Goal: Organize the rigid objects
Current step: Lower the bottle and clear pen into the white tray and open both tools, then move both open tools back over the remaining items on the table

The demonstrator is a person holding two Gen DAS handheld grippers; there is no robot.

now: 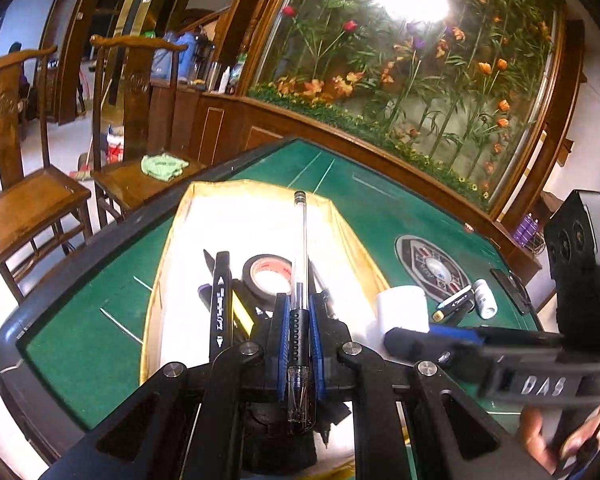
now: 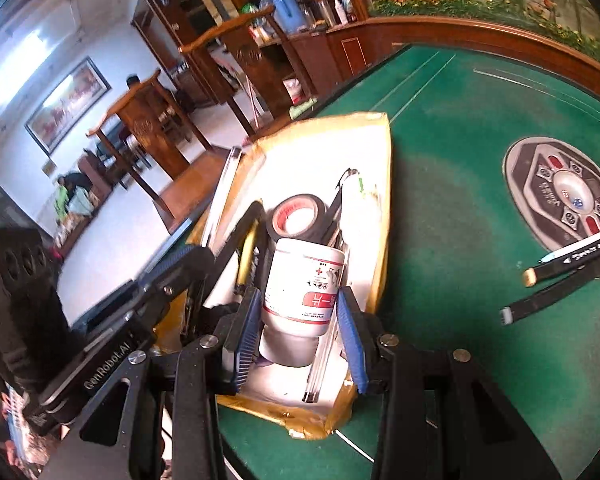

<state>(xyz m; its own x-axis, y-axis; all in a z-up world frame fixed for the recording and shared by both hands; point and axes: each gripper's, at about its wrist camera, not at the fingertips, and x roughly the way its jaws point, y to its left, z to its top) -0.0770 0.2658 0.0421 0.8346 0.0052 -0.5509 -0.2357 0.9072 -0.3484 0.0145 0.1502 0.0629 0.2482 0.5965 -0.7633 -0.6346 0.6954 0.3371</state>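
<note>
My left gripper [image 1: 299, 306] is shut on a clear pen [image 1: 301, 240] with a black grip, which points forward over an open box [image 1: 188, 216] with yellow walls and a white floor. My right gripper [image 2: 300, 336] is shut on a white bottle [image 2: 304, 288] with a red label, its blue pads on both sides, held above the box [image 2: 382, 184]. In the left wrist view that bottle [image 1: 402, 308] hangs at the box's right wall. Inside the box lie a black tape roll [image 1: 266, 276], a black marker [image 1: 221, 304] and clear pens [image 2: 320, 360].
On the green table [image 2: 460, 160], right of the box, lie two markers [image 2: 572, 256], a small white bottle [image 1: 485, 298] and a dark phone [image 1: 510, 290] beside the round centre panel [image 2: 564, 192]. Wooden chairs [image 1: 32, 200] stand past the table's far edge.
</note>
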